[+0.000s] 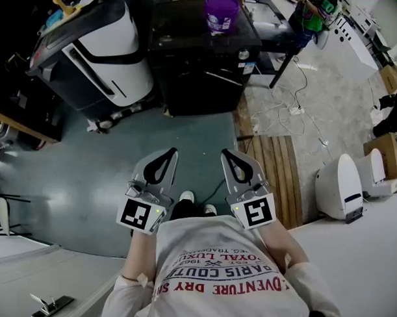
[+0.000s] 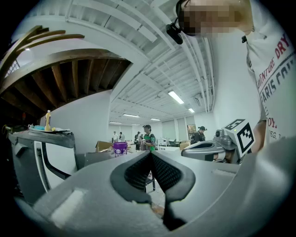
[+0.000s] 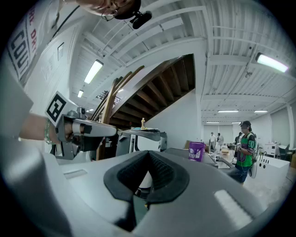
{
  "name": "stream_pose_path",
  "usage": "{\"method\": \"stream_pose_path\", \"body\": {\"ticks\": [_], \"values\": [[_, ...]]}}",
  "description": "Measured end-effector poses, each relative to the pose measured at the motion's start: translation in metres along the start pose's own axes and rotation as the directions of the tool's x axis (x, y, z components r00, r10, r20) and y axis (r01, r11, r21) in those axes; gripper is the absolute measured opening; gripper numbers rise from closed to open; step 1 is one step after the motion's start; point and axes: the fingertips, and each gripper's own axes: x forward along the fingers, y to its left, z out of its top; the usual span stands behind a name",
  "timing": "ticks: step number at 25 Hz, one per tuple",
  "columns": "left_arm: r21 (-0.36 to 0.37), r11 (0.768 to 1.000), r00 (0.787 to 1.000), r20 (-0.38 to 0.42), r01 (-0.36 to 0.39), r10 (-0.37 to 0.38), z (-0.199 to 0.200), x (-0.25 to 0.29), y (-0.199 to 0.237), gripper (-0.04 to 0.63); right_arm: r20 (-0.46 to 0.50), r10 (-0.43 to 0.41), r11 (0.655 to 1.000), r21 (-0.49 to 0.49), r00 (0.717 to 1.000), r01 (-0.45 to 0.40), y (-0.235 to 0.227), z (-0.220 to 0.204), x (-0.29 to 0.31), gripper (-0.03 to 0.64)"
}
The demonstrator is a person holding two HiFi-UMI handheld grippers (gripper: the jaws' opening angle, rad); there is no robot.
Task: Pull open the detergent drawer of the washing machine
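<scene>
Both hand-held tools are level at waist height, the left gripper and right gripper each with jaws pressed together on nothing. The black box-shaped washing machine stands well ahead across a stretch of teal floor, its detergent drawer too small to make out. A purple plastic bucket sits on its top, a tilted white-and-grey appliance stands just left, and a wooden slatted pallet and loose white cables lie to the right.
</scene>
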Motion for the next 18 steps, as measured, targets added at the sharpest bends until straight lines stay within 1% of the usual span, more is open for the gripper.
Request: {"method": "stream_pose_path", "body": {"ticks": [8,14,16,18], "values": [[-0.015,1.0,1.0,-0.001,-0.013,0.013,-0.003,0.001,0.004,0.002,0.009,-0.002,1.0,0.027,1.0,0.002,-0.005,0.0,0.004,0.0],[-0.029,1.0,1.0,0.004,0.003,-0.003,-0.008,0.006,-0.011,0.002,-0.006,-0.033,0.998,0.046,0.999,0.033,-0.019,-0.01,-0.005,0.0],[-0.041,0.999,1.0,0.01,-0.008,0.009,-0.01,0.01,-0.012,0.002,-0.012,-0.045,0.998,0.041,0.999,0.046,-0.027,-0.015,-0.007,0.0],[-0.066,0.997,0.999,0.018,-0.043,0.044,-0.012,0.014,-0.007,0.005,-0.012,-0.048,0.998,0.037,0.999,0.048,-0.034,-0.02,-0.01,0.0]]}}
